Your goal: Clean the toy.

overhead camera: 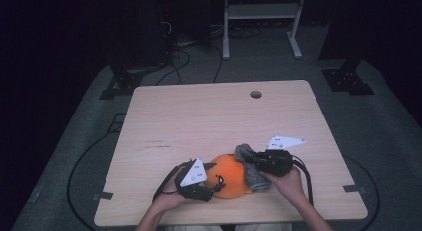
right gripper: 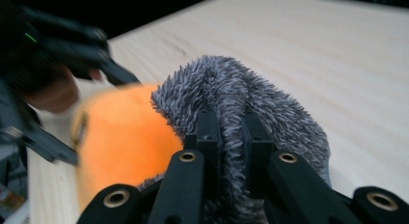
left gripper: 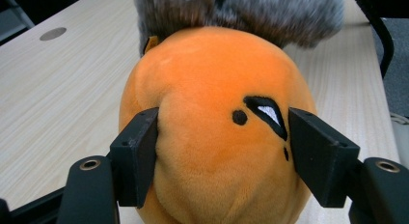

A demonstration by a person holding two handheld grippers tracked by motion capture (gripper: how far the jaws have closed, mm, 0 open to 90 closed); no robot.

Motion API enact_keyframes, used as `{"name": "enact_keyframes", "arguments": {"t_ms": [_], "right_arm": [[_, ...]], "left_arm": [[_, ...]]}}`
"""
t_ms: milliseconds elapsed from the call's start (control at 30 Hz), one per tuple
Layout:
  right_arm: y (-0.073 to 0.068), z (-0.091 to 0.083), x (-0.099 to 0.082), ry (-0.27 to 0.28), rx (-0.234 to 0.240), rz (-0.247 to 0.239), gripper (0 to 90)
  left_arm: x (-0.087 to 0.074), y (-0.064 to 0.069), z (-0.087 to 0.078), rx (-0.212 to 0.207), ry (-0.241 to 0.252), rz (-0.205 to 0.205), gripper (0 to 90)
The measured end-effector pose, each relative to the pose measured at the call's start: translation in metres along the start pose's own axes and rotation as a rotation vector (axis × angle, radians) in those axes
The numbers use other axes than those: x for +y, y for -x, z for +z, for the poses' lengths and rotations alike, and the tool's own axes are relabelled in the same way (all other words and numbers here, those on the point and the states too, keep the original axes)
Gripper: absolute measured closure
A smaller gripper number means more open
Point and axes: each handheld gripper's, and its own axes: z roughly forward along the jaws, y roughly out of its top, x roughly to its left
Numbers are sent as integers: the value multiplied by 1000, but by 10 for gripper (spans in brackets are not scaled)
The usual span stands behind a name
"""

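Plush toy (overhead camera: 230, 177), orange and round, lies near the front edge of the table (overhead camera: 209, 116), between both hands. The left gripper (left gripper: 223, 151) squeezes its orange body from two sides. The right gripper (right gripper: 231, 137) is clenched on the grey fuzzy cloth (right gripper: 231, 89) that lies against the toy.

Our left gripper (overhead camera: 211, 187) is black, with a white three-cornered plate on top, dotted with small dark marks, on the near-left side of the table (overhead camera: 199, 116). Our right gripper (overhead camera: 250, 160) is black too, its white plate pointing toward the table's right edge. A black cable loops from each body back to the table's near edge. Up close we see blocky matte pads (left gripper: 140, 151) and brass-ringed screw holes on both. Our forearms are bare, without sleeves.
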Motion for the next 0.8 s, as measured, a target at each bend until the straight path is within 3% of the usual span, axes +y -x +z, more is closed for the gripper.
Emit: {"name": "enact_keyframes", "arguments": {"t_ms": [33,167,300,333,400,500,533,600,633,667,700,800], "right_arm": [[7,-1,-4,-9,3,41,808],[15,-5,-10,-31,-2,77,808],[18,-5,-14,-49,-6,75,807],[18,-5,-14,-49,-6,75,807],[18,-3,-14,-53,-12,68,807],[15,-9,-5,-28,-30,45,807],[8,-17,5,28,-3,37,808],[4,-20,10,48,10,24,808],[-7,-21,17,61,31,-8,808],[-7,-21,17,61,31,-8,808],[-13,-16,18,38,44,-29,807],[-15,-4,9,-15,52,-47,808]], "left_arm": [[0,0,0,0,-2,0,308],[0,-2,-2,-15,7,-15,281],[1,-14,-5,3,5,-123,125],[0,-16,-4,8,-7,-141,125],[-2,-16,-3,4,-8,-139,219],[2,-8,-1,48,1,-74,286],[4,-6,0,58,3,-54,316],[9,1,4,68,14,-18,322],[14,8,6,57,14,23,325],[14,8,6,57,14,23,324],[16,13,6,40,11,67,317],[15,12,4,9,21,65,255]]}}
